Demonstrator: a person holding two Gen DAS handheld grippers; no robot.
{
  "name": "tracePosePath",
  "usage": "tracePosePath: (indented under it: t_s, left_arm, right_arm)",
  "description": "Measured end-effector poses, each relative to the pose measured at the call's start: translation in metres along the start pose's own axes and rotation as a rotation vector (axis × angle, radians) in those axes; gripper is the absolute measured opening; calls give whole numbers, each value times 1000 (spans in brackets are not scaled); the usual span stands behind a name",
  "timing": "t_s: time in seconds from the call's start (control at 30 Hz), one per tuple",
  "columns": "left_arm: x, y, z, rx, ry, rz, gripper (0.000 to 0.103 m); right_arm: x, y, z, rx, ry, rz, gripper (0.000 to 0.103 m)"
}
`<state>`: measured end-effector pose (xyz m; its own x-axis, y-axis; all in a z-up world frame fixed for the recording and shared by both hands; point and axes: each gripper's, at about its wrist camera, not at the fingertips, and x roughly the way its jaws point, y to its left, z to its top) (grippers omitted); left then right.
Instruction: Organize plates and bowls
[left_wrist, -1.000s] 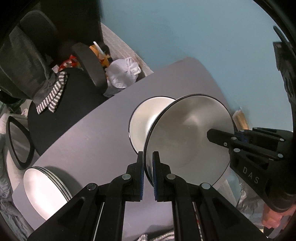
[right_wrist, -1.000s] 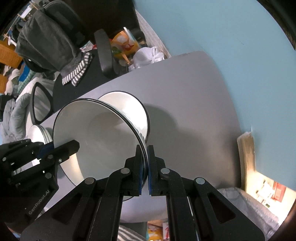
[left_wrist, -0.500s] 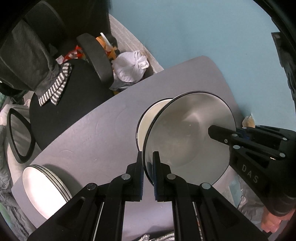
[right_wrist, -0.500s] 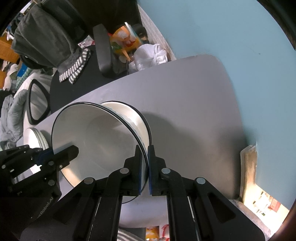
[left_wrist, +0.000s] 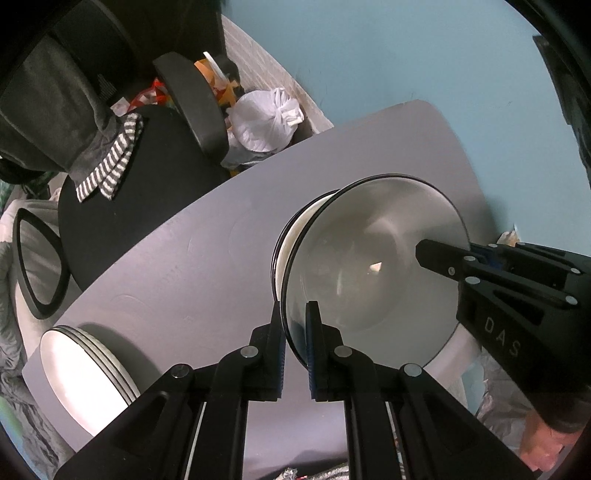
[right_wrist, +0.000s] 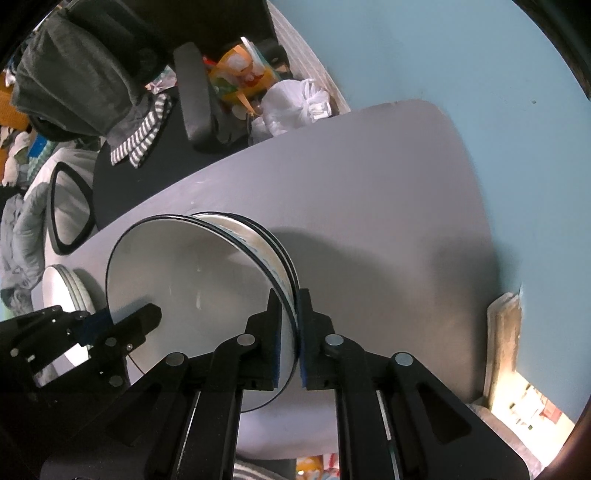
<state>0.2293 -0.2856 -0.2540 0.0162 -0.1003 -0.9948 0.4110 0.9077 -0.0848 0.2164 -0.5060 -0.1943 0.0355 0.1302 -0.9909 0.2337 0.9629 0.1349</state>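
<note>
A white bowl with a black rim (left_wrist: 373, 266) is held above the grey table (left_wrist: 192, 266) by both grippers. My left gripper (left_wrist: 294, 334) is shut on its near rim. My right gripper (right_wrist: 289, 332) is shut on the opposite rim of the same bowl (right_wrist: 192, 273). A second white bowl (left_wrist: 295, 229) sits on the table right behind and under the held one, mostly hidden; its rim also shows in the right wrist view (right_wrist: 273, 240). A stack of white plates (left_wrist: 85, 373) lies at the table's near left corner.
A black office chair (left_wrist: 147, 177) with grey and striped cloth stands beyond the table's left edge. A white plastic bag (left_wrist: 266, 122) and clutter sit by the blue wall (left_wrist: 406, 55). A wooden board (right_wrist: 502, 339) leans at the right.
Both grippers have carried the held bowl forward and down over the second bowl, which is now almost fully covered. The grips have not changed.
</note>
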Motion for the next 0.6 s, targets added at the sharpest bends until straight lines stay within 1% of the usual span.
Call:
tracePosePath:
  t_s: [0.13,0.2,0.23,0.3,0.33,0.37,0.4,0.47,0.5,0.53,0.6]
  left_arm:
    - [2,1,2,1,3,17,10]
    - [2,4,2,-15,7,0,10]
    - [2,5,2,-15,7,-6,10]
    - [2,4,3,-15,8,-9,16]
    - [1,4,3,-17,4,-10,24]
    - [0,4,3,-19,0,-8,33]
    - [-3,5,2,-20,-20,-4,36]
    - [-6,6,2,-22,-41,3,48]
    - [-7,7,2,-25,-48,5,50]
    - [-8,7,1,-30,-53,5,52]
    - [-9,8,0,-41,-53,-2,52]
  right_arm:
    - [2,9,1,-22,1,-24,23]
    - [2,12,1,-21,-4,-25,29]
    - [2,12,2,-20,-7,-23,30]
    - [2,13,2,-16,-14,-26,32]
    - [3,13,2,-12,-15,-21,33]
    - [3,13,2,-10,-15,-17,37]
    - [2,14,2,-8,-18,-15,40]
    - [1,15,2,-10,-26,-17,46]
    - [0,16,2,-11,-31,-20,50]
    - [-1,16,2,-9,-35,-24,52]
    - [-3,16,3,-2,-45,-36,57]
